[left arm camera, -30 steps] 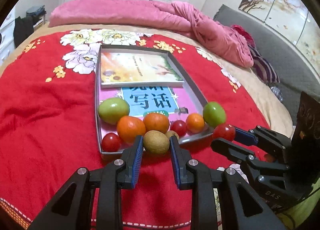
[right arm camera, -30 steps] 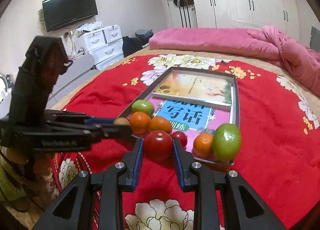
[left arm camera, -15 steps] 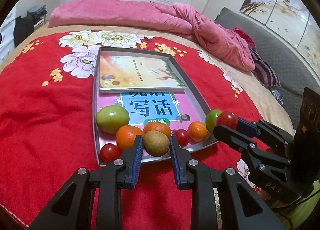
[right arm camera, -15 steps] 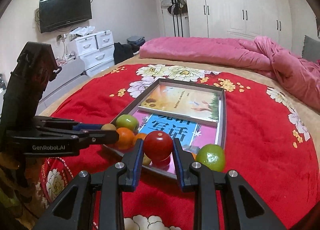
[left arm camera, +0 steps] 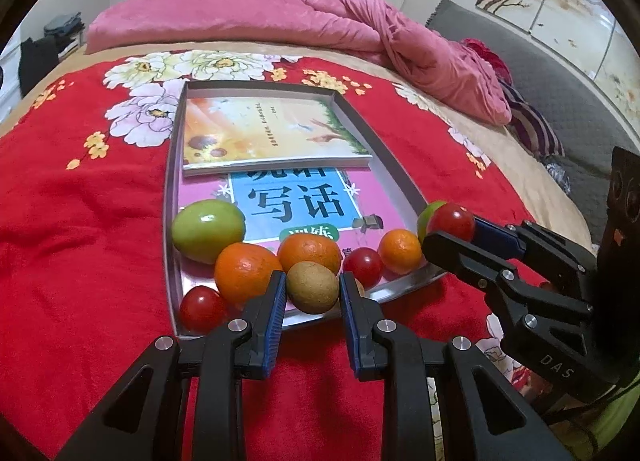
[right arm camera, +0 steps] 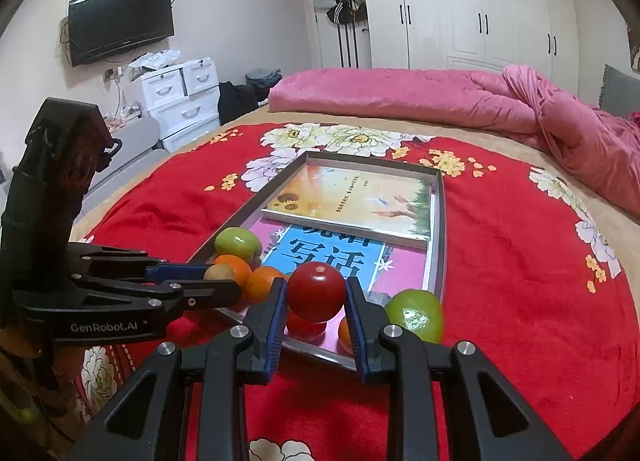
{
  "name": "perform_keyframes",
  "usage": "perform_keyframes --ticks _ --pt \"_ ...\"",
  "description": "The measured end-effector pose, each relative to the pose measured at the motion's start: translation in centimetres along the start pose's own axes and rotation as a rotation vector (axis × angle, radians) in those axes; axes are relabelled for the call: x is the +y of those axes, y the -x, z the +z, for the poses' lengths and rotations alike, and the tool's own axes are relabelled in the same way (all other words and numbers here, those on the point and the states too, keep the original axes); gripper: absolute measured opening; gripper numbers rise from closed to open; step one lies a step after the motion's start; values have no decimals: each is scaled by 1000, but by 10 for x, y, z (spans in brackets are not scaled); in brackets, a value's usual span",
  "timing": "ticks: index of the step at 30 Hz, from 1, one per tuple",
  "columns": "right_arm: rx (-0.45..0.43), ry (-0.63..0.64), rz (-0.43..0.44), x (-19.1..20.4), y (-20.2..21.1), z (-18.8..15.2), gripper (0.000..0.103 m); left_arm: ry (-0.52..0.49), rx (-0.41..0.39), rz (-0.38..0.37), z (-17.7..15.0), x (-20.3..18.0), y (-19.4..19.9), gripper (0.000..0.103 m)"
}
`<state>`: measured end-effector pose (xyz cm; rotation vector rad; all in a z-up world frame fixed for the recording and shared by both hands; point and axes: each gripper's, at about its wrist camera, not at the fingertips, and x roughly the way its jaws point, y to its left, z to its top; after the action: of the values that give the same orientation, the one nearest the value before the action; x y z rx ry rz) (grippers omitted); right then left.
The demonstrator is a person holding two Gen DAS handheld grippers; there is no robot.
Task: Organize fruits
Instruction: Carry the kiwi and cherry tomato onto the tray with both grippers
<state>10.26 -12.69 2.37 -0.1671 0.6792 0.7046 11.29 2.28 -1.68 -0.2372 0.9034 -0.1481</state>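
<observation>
A grey metal tray (left arm camera: 394, 173) (right arm camera: 437, 221) lies on the red floral bedspread with two books in it. Along its near end sit a green fruit (left arm camera: 208, 229), two oranges (left arm camera: 245, 271) (left arm camera: 309, 252), two red tomatoes (left arm camera: 202, 309) (left arm camera: 363, 265) and a small orange (left arm camera: 399, 245). My left gripper (left arm camera: 313, 288) is shut on a brown kiwi (left arm camera: 312, 287) (right arm camera: 218, 273), held just above the tray's near edge. My right gripper (right arm camera: 316, 293) is shut on a red tomato (right arm camera: 316, 291) (left arm camera: 451, 221), held over the tray's near right corner beside a second green fruit (right arm camera: 416, 315).
A rolled pink quilt (left arm camera: 280, 17) lies across the far side of the bed. White wardrobes (right arm camera: 472, 9), a white drawer unit (right arm camera: 180, 95) and a wall television (right arm camera: 120, 23) stand beyond. Grey floor (left arm camera: 540, 69) runs along the bed's right side.
Both grippers have kept their fruit and lifted a little. The right gripper with the tomato has risen beside the green fruit. The left gripper with the kiwi has edged forward over the tray's near end.
</observation>
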Motion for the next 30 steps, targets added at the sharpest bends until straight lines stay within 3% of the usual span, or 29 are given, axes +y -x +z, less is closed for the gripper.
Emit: perform_keyframes --ticks 30 --pt "19 42 11 10 -5 -4 29 -23 26 2 -3 -2 -11 28"
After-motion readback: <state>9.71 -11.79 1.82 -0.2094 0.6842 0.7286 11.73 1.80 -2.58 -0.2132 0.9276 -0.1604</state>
